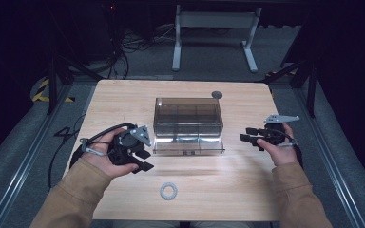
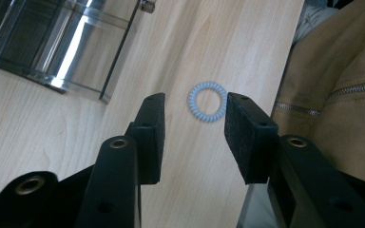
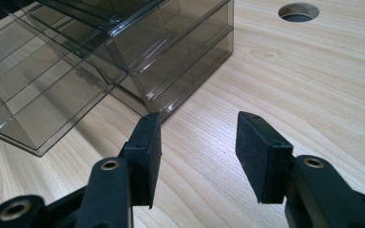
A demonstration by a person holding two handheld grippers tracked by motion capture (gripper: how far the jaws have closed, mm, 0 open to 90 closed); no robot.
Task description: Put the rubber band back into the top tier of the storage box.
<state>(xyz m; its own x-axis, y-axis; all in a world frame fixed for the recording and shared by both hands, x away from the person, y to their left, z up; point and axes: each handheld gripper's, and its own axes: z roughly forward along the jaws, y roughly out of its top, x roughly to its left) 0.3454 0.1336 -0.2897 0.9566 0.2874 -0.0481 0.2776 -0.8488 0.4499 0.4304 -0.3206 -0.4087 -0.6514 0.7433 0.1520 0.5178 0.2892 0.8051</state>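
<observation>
left gripper (image 2: 192,128) jaws apart, aimed at a coil ring (image 2: 207,101); right gripper (image 3: 197,147) jaws apart near a clear box (image 1: 187,124). the flat ring might slip the pads.

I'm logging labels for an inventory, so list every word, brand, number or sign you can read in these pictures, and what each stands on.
No readable text in these pictures.
The smoky clear plastic compartment box bears no label.
The pale blue spiral hair tie is plain.
The light wooden table shows grain alone.
The left gripper and right gripper, both open, carry no marking.
The yellow and black hazard stripes on the floor are a sign without words.
</observation>
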